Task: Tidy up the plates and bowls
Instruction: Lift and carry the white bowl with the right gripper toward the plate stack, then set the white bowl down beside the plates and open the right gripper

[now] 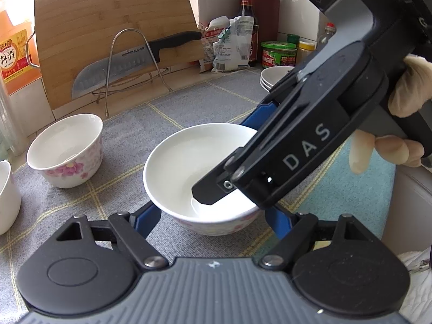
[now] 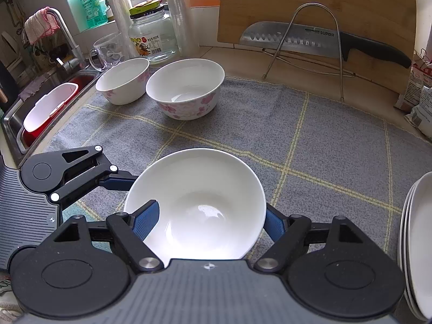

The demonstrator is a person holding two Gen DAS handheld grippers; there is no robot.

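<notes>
A white bowl with pink flowers (image 1: pixel 189 167) (image 2: pixel 197 205) sits on the grey checked mat. My right gripper (image 2: pixel 208 221) (image 1: pixel 216 189) is shut on the bowl's rim, one finger (image 2: pixel 145 220) inside the bowl and one outside. My left gripper (image 1: pixel 210 221) (image 2: pixel 113 181) is open, its blue fingers (image 1: pixel 147 220) either side of the bowl's base. Two more floral bowls (image 2: pixel 186 89) (image 2: pixel 122 81) stand at the mat's far left; one shows in the left wrist view (image 1: pixel 66 149). Stacked white plates (image 2: pixel 418 243) (image 1: pixel 272 78) lie at the right.
A bamboo cutting board (image 2: pixel 316 2) and a knife (image 2: pixel 310 40) on a wire rack stand at the back. Jars, bottles and bags (image 1: pixel 232 46) line the wall. The sink (image 2: pixel 40 108) with a red tub is at the left. A white cup (image 1: pixel 6 197) is near the left edge.
</notes>
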